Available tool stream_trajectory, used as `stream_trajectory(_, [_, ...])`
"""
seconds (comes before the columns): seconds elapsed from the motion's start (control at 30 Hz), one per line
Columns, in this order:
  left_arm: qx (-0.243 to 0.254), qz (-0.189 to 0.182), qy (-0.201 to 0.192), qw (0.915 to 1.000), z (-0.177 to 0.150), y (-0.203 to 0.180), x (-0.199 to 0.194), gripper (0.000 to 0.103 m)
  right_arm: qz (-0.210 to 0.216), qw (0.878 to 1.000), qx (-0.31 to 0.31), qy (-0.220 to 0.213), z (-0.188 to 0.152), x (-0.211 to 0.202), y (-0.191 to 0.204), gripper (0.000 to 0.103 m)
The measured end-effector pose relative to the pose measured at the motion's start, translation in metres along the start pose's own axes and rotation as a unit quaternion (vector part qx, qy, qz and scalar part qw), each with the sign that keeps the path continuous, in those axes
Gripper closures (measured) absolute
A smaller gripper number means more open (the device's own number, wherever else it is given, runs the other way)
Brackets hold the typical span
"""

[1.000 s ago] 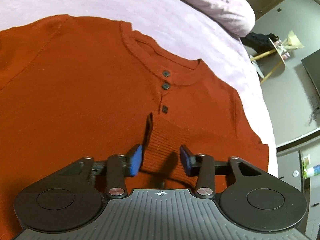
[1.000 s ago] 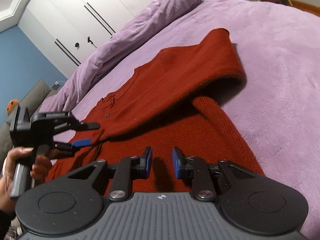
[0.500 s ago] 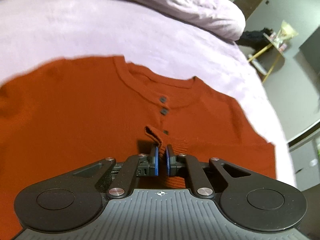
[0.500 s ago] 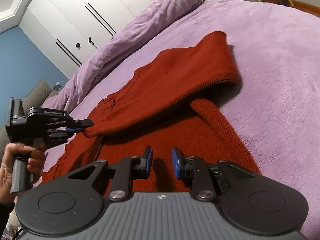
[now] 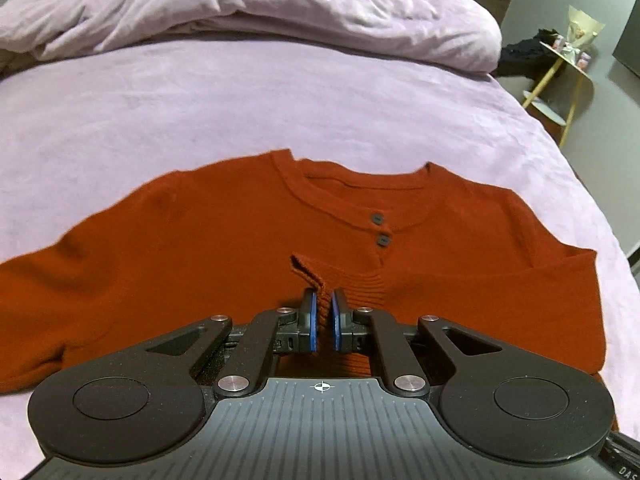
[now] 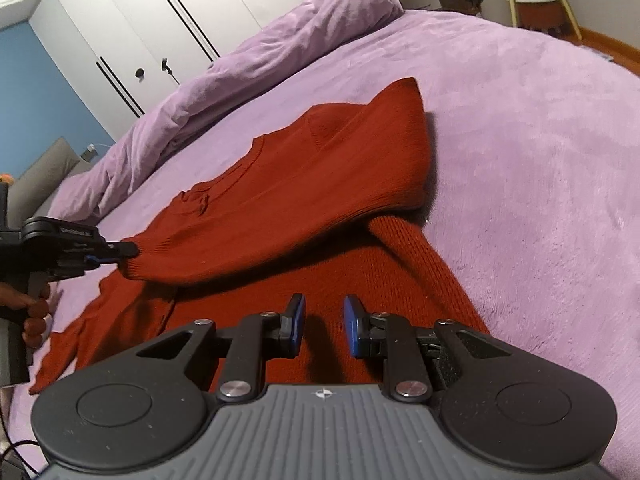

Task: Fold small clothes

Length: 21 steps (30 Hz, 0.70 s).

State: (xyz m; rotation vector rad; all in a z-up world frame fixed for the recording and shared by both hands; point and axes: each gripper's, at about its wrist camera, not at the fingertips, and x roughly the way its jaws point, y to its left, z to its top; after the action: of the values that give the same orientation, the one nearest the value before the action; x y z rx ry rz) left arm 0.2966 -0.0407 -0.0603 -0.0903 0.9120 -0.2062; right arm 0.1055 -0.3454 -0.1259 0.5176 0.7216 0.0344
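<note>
Pinching the sleeve cuff (image 5: pixel 320 276) of the rust sweater (image 5: pixel 200 248), the left gripper (image 5: pixel 323 322) is closed; the right gripper (image 6: pixel 323 326) hovers part-open, empty, over its hem on the purple bed (image 6: pixel 540 160), wardrobe (image 6: pixel 120 20) behind.

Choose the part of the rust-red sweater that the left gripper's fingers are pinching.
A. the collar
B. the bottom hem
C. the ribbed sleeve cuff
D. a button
C: the left gripper is shut on the ribbed sleeve cuff, folded across the chest of the sweater just below the buttons.
</note>
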Motion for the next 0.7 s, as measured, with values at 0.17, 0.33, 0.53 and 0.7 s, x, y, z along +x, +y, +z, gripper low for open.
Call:
stream_trajectory(0.17, [0.018, 0.046, -0.017, 0.9986, 0.003, 0.019, -0.004, 0.094, -0.031, 0.999, -0.037, -0.002, 0.006, 0.001, 0.007, 0.083])
stream_trajectory(0.33, [0.040, 0.127, -0.048, 0.9899, 0.005, 0.048, -0.008, 0.094, -0.060, 0.997, -0.044, -0.008, 0.023, 0.003, 0.007, 0.080])
stream_trajectory(0.53, [-0.015, 0.120, -0.044, 0.9917, 0.009, 0.080, -0.009, 0.094, -0.024, 0.999, -0.004, -0.037, 0.057, 0.013, 0.001, 0.073])
stream_trajectory(0.7, [-0.010, 0.118, -0.058, 0.9912, 0.012, 0.082, -0.011, 0.094, -0.039, 0.998, -0.028, -0.038, 0.094, 0.050, 0.013, 0.065])
